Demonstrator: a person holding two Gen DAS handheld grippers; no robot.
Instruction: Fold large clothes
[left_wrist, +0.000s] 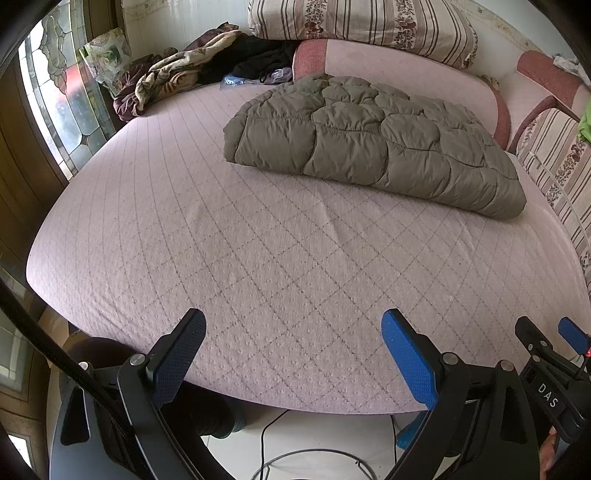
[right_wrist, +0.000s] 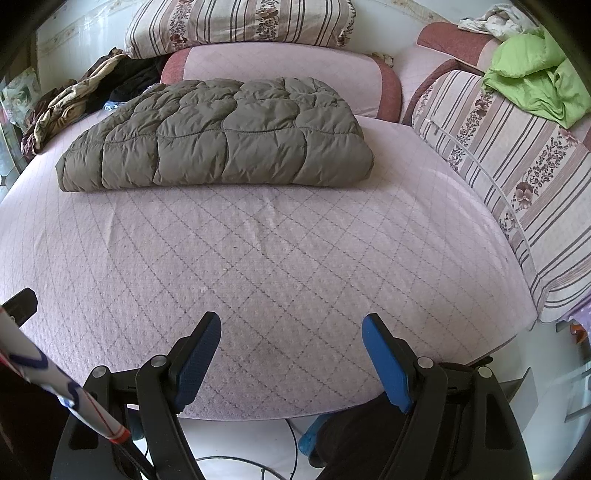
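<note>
Two grippers hang over the near edge of the bed, and I see both spread wide with nothing between their fingers: the left gripper (left_wrist: 293, 334) shows one dark dimpled pad and one bright blue pad, and the right gripper (right_wrist: 291, 336) shows the same pair, all four flat and paddle-shaped on black hinged arms. Beneath them lies the bedspread (right_wrist: 280, 266), a pale pink quilted fabric stitched in a diamond grid with small raised dots, smooth apart from a soft crease near the middle. My task piece, the puffer jacket (left_wrist: 373, 147), sits well away from both grippers toward the far side of the bed, folded into a thick rounded slab; its olive-grey shell is slightly shiny and crinkled, sewn into puffy, cloud-like pockets. Behind it rests a pink bolster (right_wrist: 280, 70) with darker rose ends, and above that a striped floral pillow (right_wrist: 240, 22). At the far left corner I see a crumpled heap of brown and black cloth (left_wrist: 192, 70). On the right, a limp green garment (right_wrist: 535, 77) drapes over striped bedding.
</note>
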